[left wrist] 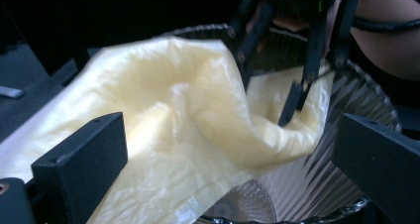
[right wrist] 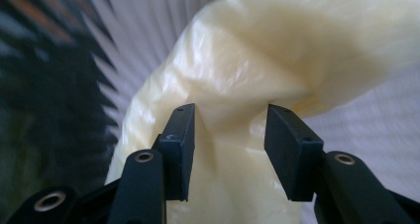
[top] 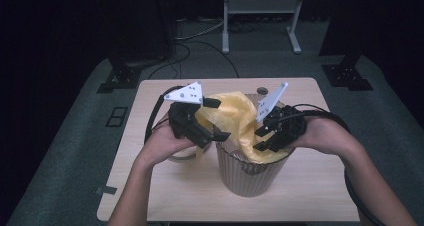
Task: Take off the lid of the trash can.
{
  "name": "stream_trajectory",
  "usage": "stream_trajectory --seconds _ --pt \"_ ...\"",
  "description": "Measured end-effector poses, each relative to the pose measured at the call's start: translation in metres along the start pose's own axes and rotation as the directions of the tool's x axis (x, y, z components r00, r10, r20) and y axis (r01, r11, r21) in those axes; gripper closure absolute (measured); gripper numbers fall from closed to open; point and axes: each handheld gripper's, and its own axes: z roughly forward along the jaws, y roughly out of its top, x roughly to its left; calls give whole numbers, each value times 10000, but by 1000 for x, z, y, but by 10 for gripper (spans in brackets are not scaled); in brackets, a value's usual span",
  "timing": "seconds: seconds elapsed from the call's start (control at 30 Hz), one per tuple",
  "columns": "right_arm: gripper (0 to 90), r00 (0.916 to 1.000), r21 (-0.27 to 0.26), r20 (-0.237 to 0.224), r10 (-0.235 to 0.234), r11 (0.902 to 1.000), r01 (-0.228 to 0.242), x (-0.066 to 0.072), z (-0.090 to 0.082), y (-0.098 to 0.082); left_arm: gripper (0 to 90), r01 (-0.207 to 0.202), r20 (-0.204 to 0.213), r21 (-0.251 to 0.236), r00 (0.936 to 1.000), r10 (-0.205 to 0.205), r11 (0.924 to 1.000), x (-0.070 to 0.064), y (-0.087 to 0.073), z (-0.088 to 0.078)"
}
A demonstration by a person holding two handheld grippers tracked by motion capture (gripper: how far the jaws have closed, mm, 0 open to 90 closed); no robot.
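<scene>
A ribbed translucent bin point(top: 252, 178) stands in the middle of the wooden table point(top: 310, 186). A yellow plastic bag point(top: 232, 111) hangs partly inside it and bulges over the far left rim. My left gripper point(top: 216, 119) is at the bin's left rim, open wide, with the bag point(left wrist: 188, 115) lying between its jaws. My right gripper point(top: 261, 139) reaches in at the right rim. Its jaws point(right wrist: 236, 152) stand apart with a fold of the bag point(right wrist: 247, 70) between them, and the pads are not pressing on it. From the left gripper view, the right gripper point(left wrist: 267, 90) dips into the bin point(left wrist: 356, 100).
A pale ring-shaped object point(top: 181, 155) lies on the table under the left hand. A small dark round thing point(top: 262, 91) sits near the table's far edge. A white frame point(top: 262, 8) and black stands point(top: 120, 76) are on the floor behind.
</scene>
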Motion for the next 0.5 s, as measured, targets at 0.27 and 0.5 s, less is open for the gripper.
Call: stream_trajectory --seconds 0.27,0.5 --pt "519 9956 -1890 273 901 9784 -833 -15 -39 -3 0 -162 346 318 9993 151 9994 -5 2 11" --pt "532 9880 -2055 359 1505 9686 -1401 -34 -27 13 0 -266 575 319 9980 248 9991 -9 3 14"
